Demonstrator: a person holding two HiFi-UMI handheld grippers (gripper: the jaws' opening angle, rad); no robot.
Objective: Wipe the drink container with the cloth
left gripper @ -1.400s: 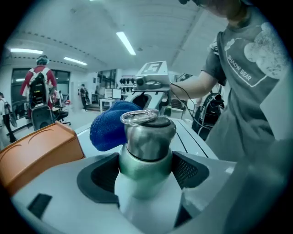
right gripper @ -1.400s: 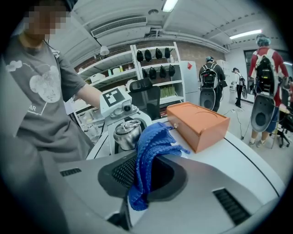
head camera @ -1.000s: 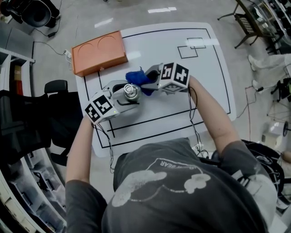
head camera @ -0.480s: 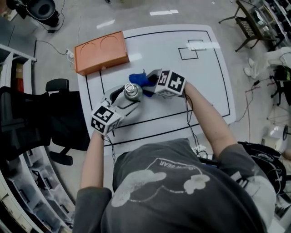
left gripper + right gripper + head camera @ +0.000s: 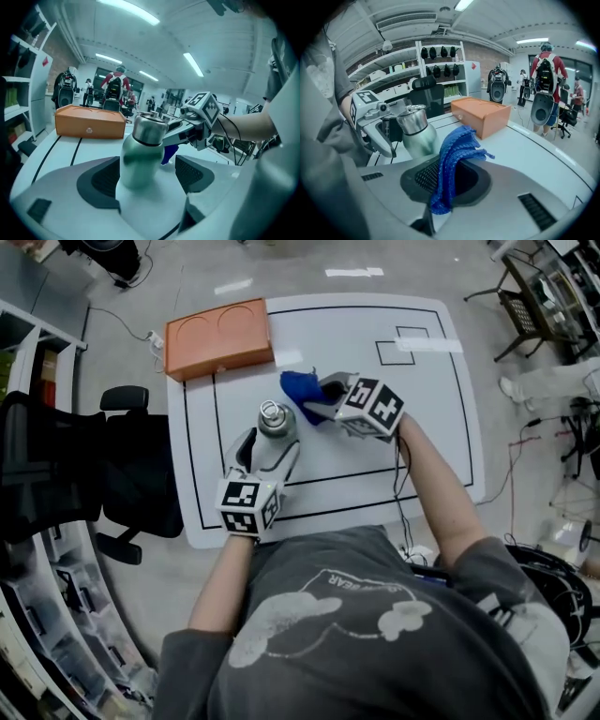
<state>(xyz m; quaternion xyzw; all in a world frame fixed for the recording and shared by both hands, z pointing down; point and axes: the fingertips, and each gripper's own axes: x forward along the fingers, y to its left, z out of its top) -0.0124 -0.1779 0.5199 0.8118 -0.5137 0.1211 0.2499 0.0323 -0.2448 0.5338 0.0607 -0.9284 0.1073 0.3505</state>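
Tipping is the main worry: the steel drink bottle (image 5: 277, 420) stands upright on the white table (image 5: 427, 427) between the spread jaws of the left gripper (image 5: 272, 448). One pad sits close against it and a clear gap shows at the other, so nothing clamps it. The right gripper (image 5: 317, 407), pinching the blue cloth (image 5: 452, 159) just beside the bottle, could shove it over by pressing hard, or the bunched cloth could slip from the pads mid-wipe.
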